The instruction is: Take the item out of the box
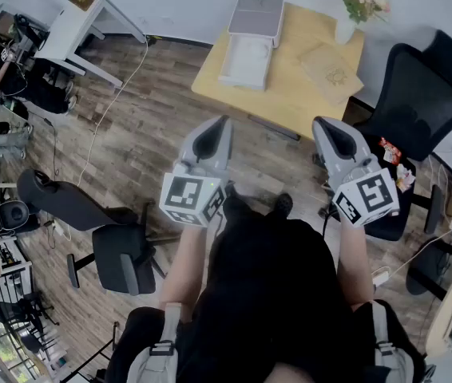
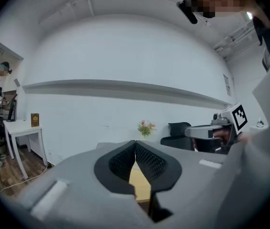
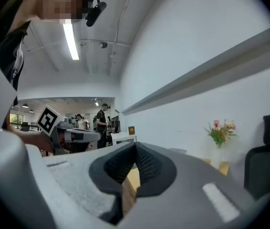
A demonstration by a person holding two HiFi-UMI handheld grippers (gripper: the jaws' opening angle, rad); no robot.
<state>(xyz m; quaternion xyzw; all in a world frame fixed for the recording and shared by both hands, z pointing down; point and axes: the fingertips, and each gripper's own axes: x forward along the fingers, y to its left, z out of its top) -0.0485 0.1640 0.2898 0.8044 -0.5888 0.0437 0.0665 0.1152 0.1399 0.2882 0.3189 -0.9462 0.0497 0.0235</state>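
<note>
Head view: the pale wooden table (image 1: pixel 290 94) stands far ahead, well apart from both grippers. On it lies the box (image 1: pixel 246 62), a shallow white rectangle with its grey lid (image 1: pixel 256 16) open on the far side. What lies inside cannot be made out. To its right are a flat tan packet (image 1: pixel 330 70) and a white vase (image 1: pixel 344 29) of pink flowers. The left gripper (image 1: pixel 223 124) and right gripper (image 1: pixel 322 126) are both clenched, their ribbed black pads meeting on nothing.
</note>
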